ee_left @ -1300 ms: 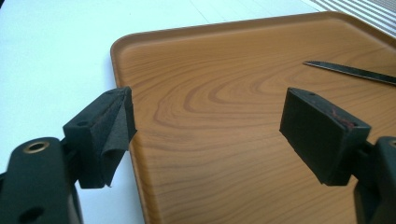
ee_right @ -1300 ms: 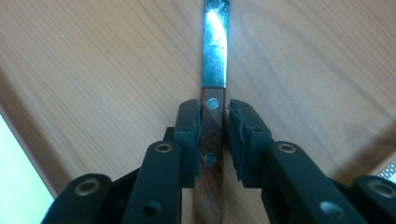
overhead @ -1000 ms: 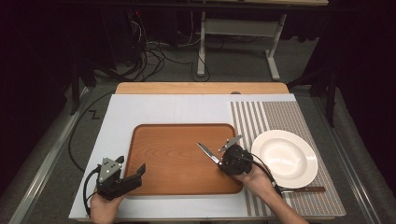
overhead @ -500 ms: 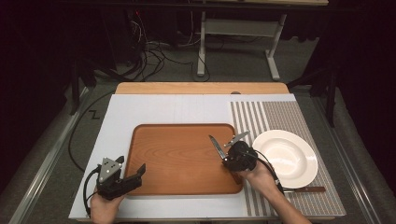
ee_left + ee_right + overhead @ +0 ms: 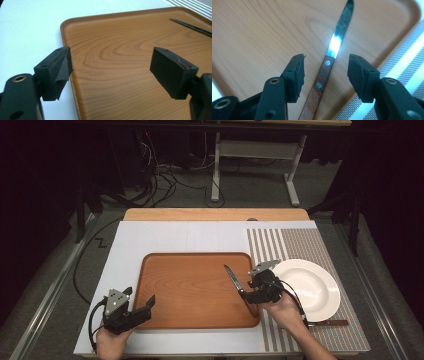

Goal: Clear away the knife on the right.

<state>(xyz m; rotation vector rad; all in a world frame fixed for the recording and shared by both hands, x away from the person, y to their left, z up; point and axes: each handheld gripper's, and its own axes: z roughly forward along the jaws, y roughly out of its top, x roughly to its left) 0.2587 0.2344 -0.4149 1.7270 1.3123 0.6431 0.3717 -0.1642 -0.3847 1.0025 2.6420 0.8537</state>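
A knife [image 5: 231, 276] with a steel blade and a riveted wooden handle lies on the brown wooden tray [image 5: 192, 292], close to its right rim. My right gripper [image 5: 248, 292] is open, one jaw on each side of the knife's handle [image 5: 319, 85] and neither jaw touching it. In the right gripper view the blade [image 5: 338, 35] points away over the tray [image 5: 257, 32], between the jaws of the right gripper [image 5: 325, 67]. My left gripper [image 5: 140, 302] rests open at the tray's near left corner. Between the jaws of the left gripper [image 5: 110, 67] there is just the tray [image 5: 120, 42].
A white plate [image 5: 310, 285] sits on a striped placemat [image 5: 300, 245] right of the tray. A wooden-handled utensil [image 5: 330, 323] lies in front of the plate. The tray rests on a pale board [image 5: 175, 237], with a wooden strip [image 5: 215, 214] behind it.
My right gripper has moved to the right across the tray with the knife, from the middle toward the right rim. The left gripper has stayed put.
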